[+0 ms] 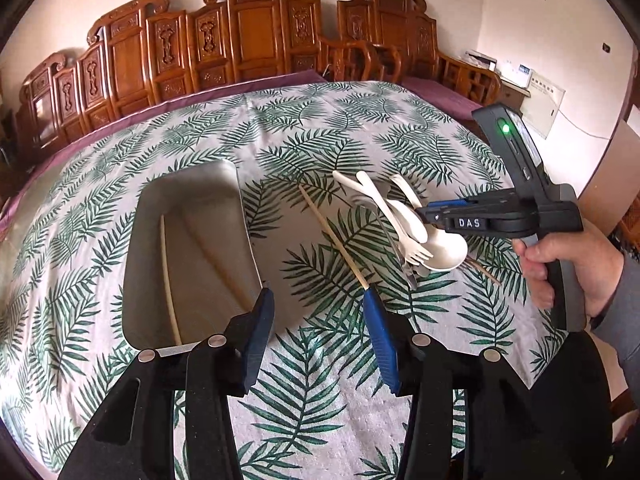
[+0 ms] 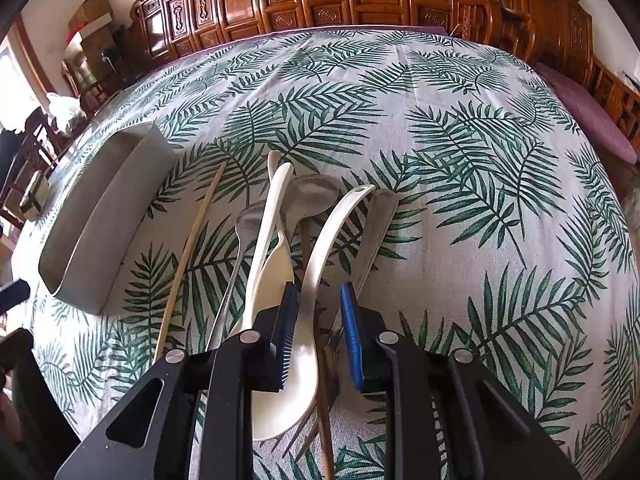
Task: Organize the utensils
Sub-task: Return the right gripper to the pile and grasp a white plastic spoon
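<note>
Right gripper jaws apart, empty, straddling white spoon in the pile; handle runs straight ahead along the fingers; left gripper wide open, empty; tray sits left.
</note>
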`<state>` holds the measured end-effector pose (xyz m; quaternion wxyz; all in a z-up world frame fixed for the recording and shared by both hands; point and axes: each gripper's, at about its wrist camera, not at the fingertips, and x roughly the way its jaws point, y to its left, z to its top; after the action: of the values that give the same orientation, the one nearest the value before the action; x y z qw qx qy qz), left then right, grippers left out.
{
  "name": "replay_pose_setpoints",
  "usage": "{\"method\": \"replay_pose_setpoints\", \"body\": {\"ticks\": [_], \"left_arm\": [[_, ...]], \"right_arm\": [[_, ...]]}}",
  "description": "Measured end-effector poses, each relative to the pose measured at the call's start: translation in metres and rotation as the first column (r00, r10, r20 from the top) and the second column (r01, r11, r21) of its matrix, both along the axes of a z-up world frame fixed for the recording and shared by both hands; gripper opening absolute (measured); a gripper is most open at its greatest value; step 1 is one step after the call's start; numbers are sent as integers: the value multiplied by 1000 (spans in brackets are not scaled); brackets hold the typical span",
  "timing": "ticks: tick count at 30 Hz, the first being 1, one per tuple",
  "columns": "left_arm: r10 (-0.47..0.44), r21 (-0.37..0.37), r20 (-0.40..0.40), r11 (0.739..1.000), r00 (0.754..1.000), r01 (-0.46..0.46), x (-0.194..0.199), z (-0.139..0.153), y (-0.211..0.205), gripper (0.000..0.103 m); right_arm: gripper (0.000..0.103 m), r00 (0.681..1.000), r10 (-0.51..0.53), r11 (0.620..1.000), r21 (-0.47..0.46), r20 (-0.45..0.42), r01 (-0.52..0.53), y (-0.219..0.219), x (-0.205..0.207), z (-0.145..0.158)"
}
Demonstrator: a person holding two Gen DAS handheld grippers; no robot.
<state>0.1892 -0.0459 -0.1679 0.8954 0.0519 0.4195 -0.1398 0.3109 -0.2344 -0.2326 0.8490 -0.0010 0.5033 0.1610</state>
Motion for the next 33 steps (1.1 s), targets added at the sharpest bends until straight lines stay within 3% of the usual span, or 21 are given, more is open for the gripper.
{"method": "replay_pose_setpoints", "body": {"ticks": [8, 14, 24, 30, 33], "left_arm": [[-8, 12, -8, 1000, 1000, 8, 2, -4, -6, 44], [-8, 19, -10, 1000, 1000, 8, 5, -5, -9, 44], [-3, 14, -45, 1000, 999, 4, 24, -21, -29, 44], [15, 25, -75, 1000, 997, -13, 41, -33, -39, 44], [29, 27, -99, 999, 995, -26, 52, -39, -44, 38]], "right_arm": [[11, 998, 66, 992, -104, -10, -67, 20, 1, -9], [4, 999, 41, 998, -47, 13, -41, 9, -5, 5], [4, 997, 6, 999, 48, 72, -10, -29, -38, 37], [4, 997, 7, 999, 47, 79, -11, -38, -48, 34], [4, 997, 14, 999, 29, 79, -17, -40, -49, 31]]}}
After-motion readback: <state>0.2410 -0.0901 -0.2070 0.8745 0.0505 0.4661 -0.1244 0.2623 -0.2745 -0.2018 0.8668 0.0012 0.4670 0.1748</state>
